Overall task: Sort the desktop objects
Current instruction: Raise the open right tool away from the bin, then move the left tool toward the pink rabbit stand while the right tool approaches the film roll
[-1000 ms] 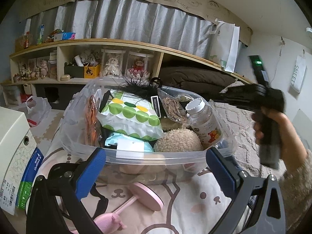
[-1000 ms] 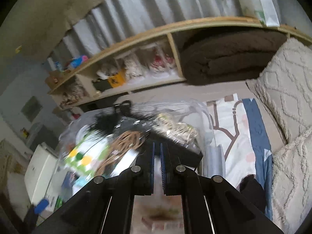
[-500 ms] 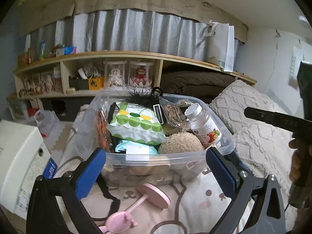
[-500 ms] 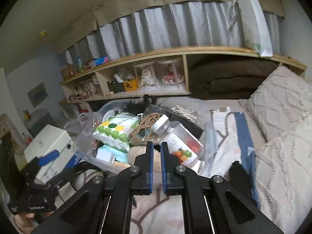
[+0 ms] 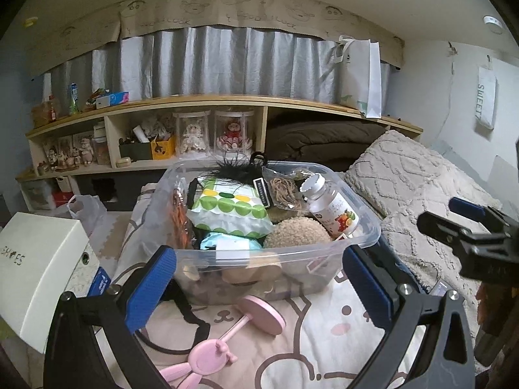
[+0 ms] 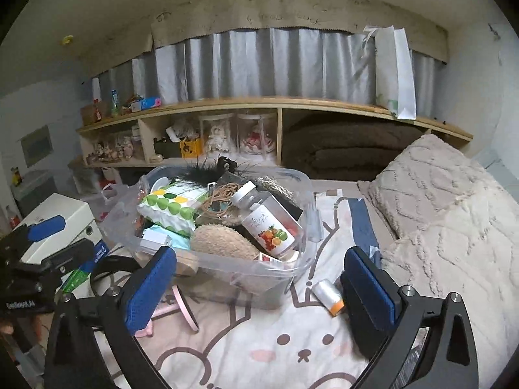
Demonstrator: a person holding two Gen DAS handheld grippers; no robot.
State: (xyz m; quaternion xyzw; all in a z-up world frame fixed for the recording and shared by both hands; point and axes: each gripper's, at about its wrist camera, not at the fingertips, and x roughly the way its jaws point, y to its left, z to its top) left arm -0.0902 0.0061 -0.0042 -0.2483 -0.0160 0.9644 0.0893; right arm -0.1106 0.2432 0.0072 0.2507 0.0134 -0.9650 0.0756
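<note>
— Where's the stuff being sorted?

— Mid-frame, in the clear bin (image 6: 305, 194) on the bed: a fruit-label bottle (image 6: 267, 218), a green-dotted pack (image 6: 168, 209). A small white roll (image 6: 327, 295) lies just outside, lower right.

— And the grippers?

— The right gripper (image 6: 259, 287) has just been opening; jaws wide, nothing between them. The left gripper (image 5: 259, 285) too: spread, empty (pink stand (image 5: 240, 330) below it).

Each wrist view looks forward and slightly downward along its own blue-padded fingers, from low over the bedsheet (image 6: 292, 350), close to the clear plastic bin (image 5: 366, 227). The left view faces the bin's near long wall; the right view faces it from further right. Both share the bin, the wooden shelf (image 5: 227, 99) and the grey curtain (image 6: 275, 64).
</note>
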